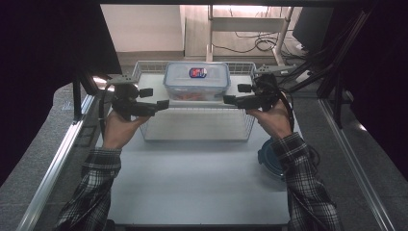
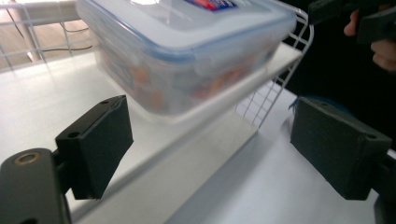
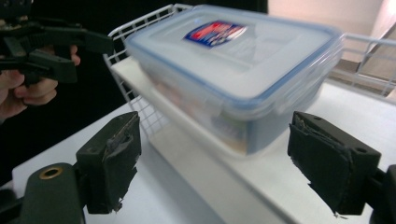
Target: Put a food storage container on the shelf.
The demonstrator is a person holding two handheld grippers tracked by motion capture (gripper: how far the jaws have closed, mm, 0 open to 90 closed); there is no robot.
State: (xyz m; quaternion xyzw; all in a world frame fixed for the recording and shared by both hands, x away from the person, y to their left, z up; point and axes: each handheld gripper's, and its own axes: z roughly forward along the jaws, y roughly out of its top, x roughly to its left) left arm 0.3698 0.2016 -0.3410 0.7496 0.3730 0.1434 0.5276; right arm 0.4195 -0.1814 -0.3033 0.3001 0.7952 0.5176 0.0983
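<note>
A clear plastic food box [image 1: 196,81] with a blue-rimmed lid and a red and blue label stands on top of a white wire rack [image 1: 197,129]. My left gripper [image 1: 155,98] is level with the box just off its left end, open, with nothing between its jaws. My right gripper [image 1: 236,94] mirrors it off the right end, also open and empty. In the left gripper view the box [image 2: 187,42] lies ahead of the spread jaws of the left gripper [image 2: 210,149]. In the right gripper view the box [image 3: 233,65] sits beyond the right gripper [image 3: 215,163]. Orange contents show blurred through the walls.
The rack stands at the far half of a white table [image 1: 192,192]. A dark blue round lid [image 1: 269,161] lies on the table by the right forearm. A metal rail [image 1: 53,163] runs along the table's left side, and black frame bars rise at both sides.
</note>
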